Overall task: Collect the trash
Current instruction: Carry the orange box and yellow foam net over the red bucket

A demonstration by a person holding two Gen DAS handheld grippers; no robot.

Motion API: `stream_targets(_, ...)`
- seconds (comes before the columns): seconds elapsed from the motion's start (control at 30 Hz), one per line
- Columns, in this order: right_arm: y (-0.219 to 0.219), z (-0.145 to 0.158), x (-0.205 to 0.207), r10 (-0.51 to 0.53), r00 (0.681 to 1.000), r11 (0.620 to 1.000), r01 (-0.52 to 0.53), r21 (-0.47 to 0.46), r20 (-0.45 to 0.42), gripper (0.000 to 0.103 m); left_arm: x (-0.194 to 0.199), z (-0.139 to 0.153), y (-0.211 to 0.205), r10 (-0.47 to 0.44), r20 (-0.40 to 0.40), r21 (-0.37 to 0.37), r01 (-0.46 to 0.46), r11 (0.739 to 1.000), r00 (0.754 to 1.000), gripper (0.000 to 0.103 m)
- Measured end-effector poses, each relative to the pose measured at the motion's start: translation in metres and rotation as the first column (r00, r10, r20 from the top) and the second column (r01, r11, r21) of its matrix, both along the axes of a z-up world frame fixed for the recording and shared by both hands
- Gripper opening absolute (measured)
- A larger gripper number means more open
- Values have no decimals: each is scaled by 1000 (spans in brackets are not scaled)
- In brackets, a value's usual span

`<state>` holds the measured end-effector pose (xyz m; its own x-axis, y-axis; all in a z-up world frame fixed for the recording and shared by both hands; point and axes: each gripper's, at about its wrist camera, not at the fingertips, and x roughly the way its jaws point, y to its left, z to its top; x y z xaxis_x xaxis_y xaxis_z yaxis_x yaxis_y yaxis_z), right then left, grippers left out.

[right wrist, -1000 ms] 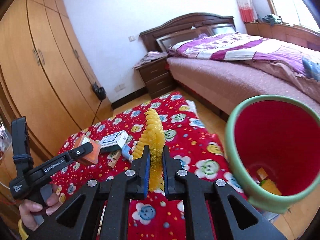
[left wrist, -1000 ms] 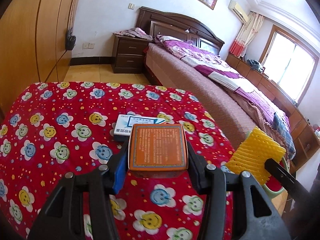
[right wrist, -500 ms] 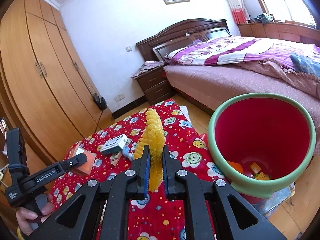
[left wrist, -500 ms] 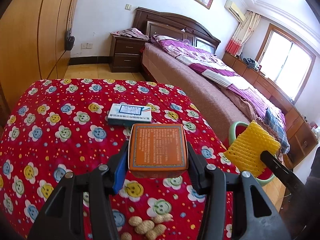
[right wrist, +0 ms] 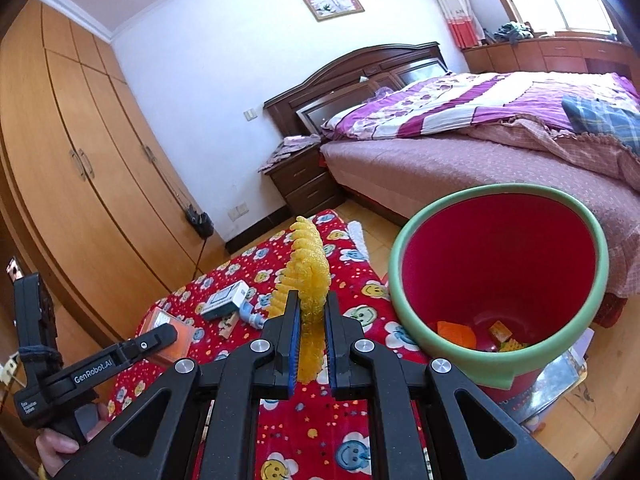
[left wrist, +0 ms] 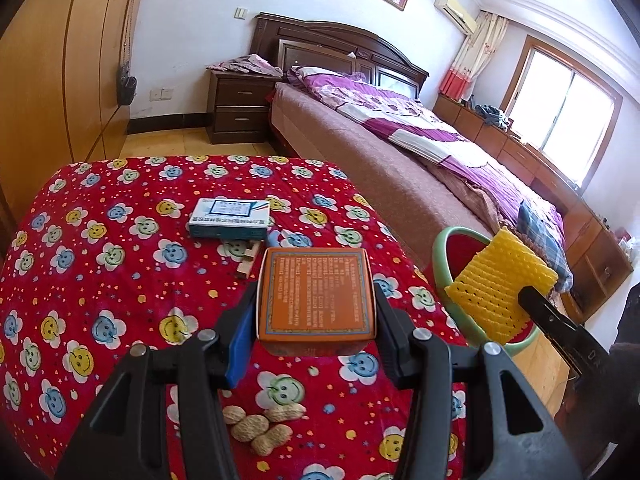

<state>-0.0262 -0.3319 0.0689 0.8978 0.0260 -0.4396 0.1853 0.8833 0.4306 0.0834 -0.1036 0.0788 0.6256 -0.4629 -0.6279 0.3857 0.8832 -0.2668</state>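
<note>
the red bin [right wrist: 500, 264] with the green rim stands on the floor just beside the desk [left wrist: 120, 280], ready for trash. left of the bin, the right hand-held gripper [right wrist: 311, 344] pinches a yellow foam net [right wrist: 308, 264]. further left, the left hand-held gripper [left wrist: 316, 320] clamps an orange box [left wrist: 316, 292]. peanuts [left wrist: 260, 428], probably, lie farthest.

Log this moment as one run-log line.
left tool: shut on flat orange cardboard box | right tool: shut on yellow foam net | green-rimmed red plastic bin: beside table
</note>
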Motion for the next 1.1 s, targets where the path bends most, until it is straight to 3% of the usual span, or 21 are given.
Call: stream_targets(1.1, -39, -7, -32, -111, 994, 992, 110, 67, 22, 11, -12, -2, -52, -102, -15, -2, 102, 995, 995, 53)
